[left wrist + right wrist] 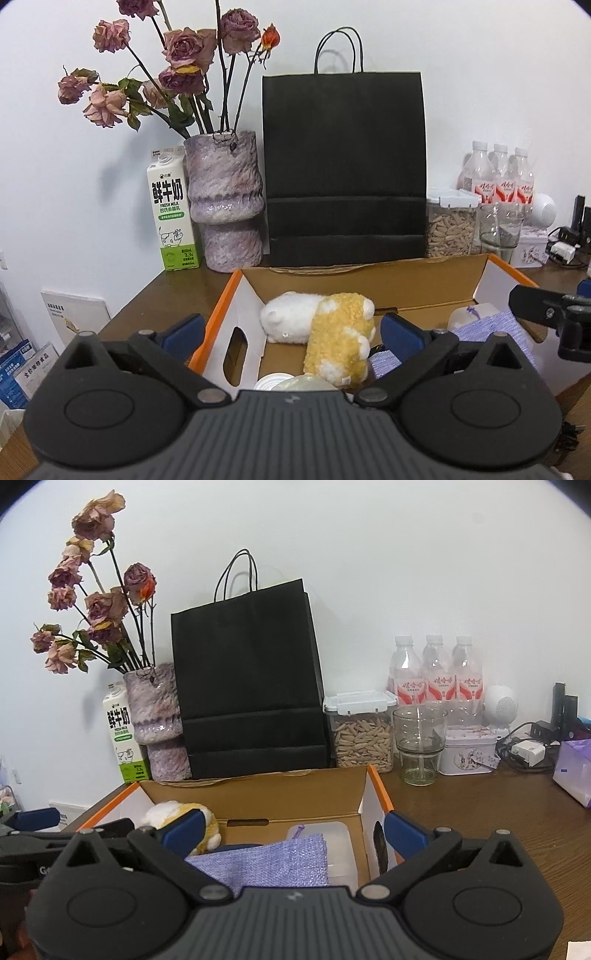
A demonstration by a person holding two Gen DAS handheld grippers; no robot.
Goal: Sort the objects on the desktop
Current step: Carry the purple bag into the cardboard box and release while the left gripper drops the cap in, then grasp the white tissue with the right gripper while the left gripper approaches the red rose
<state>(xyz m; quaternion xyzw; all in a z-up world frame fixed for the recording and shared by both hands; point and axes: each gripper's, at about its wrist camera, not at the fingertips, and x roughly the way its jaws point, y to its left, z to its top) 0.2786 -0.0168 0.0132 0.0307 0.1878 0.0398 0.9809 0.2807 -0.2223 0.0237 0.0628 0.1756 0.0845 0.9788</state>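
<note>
While both tools hover at the near edge of the cardboard box [369, 284], the stock reads as follows.

Item 1: left gripper [291, 328], jaws spread wide, nothing between them; it looks down over the box's left half.
Item 2: right gripper [293, 832], jaws likewise released and empty, over the box's right half.
Item 3: plush toy [332, 328], white and yellow, lying on its side inside the box, left portion.
Item 4: purple woven pouch [266, 862], inside the box, right portion, lying over a clear plastic container [340, 843].
Item 5: small white lid and a pale rounded object at the box's near wall, partly hidden; identity unclear.
Item 6: unsorted goods along the wall behind the box: milk carton [173, 214], vase [227, 206] of dried roses, black paper bag [345, 166], jar of seeds [362, 738], glass cup [419, 746], 3 water bottles [437, 672], small tin [467, 755].

Step in hand, by judgement: a pause between placements, both tools free above the box. Next move calls for choosing 1 loose desk item, most likely the cup or tin on the right, reaching past the box's rim and closing squarely on it without knocking its neighbours.
</note>
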